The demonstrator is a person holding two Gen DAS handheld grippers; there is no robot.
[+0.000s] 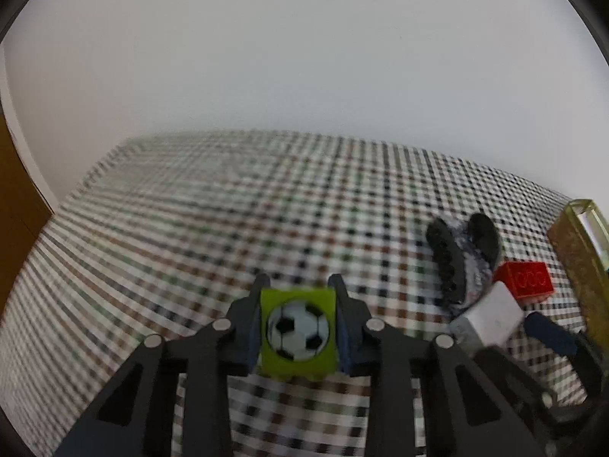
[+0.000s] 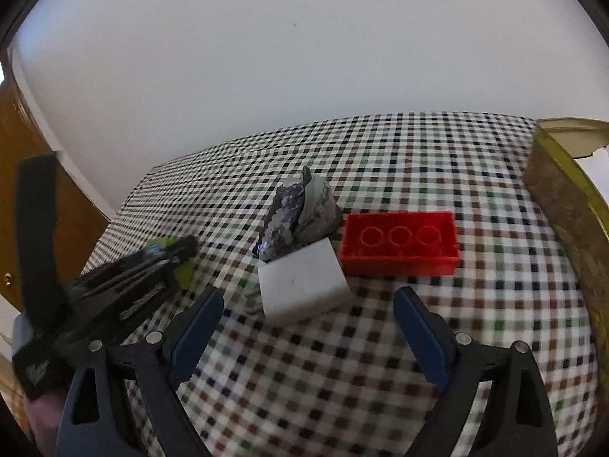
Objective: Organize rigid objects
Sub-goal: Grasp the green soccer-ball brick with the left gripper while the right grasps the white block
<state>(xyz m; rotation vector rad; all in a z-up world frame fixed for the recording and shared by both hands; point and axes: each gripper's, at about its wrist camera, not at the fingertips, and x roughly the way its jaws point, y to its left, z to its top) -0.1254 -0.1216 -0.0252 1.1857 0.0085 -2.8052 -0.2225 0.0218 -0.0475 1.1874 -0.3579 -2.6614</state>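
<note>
While the left gripper [image 1: 298, 285] is clamped on a green block [image 1: 298, 333] with a soccer-ball print, block held between both fingers above the checkered tablecloth [image 1: 190, 236], the right gripper [image 2: 308, 304] has its fingers spread wide with nothing between them.

Landmark: white block [image 2: 302, 285].
- Red brick [image 2: 399, 243], underside up with three round sockets showing, sits just right of the white block, slightly behind it.
- Black hair clip with grey patterned body [image 2: 297, 213] is directly behind the white block, touching or nearly so; can't tell which.
- Yellow-rimmed box [image 2: 559, 205] is farther right, past the red brick.
- Left gripper with the green block is left of the white block, apart from it.
- Right gripper's fingertips flank the white block's near side, no contact.
</note>
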